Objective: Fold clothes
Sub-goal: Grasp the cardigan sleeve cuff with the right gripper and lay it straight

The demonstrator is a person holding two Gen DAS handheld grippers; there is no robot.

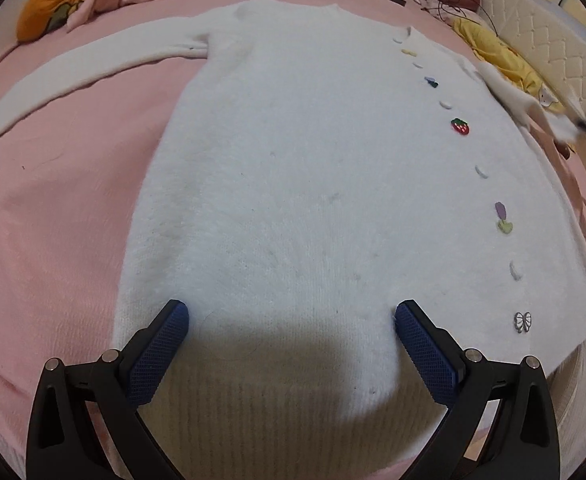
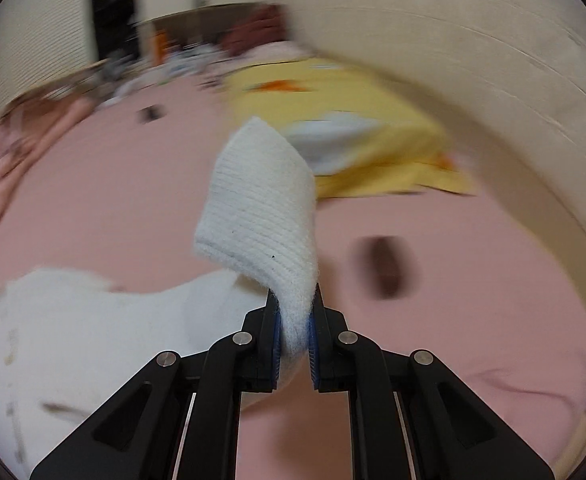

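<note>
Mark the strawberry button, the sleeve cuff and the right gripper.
strawberry button (image 1: 460,126), left wrist view, its red middle
sleeve cuff (image 2: 261,204), right wrist view, ribbed knit face
right gripper (image 2: 295,322), right wrist view, between its fingertips

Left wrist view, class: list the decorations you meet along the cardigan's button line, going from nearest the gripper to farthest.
Silver bow → purple tulip → red strawberry → small blue and green button → pale yellow button, all on the white cardigan.

Indoor light, soft and even, no glare. Left wrist view sharp; gripper shadow on white sweater (image 1: 293,184) at 6 o'clock. Right wrist view heavy motion blur except cuff (image 2: 261,208). Fisheye bending, dark vignette at edges, both.
</note>
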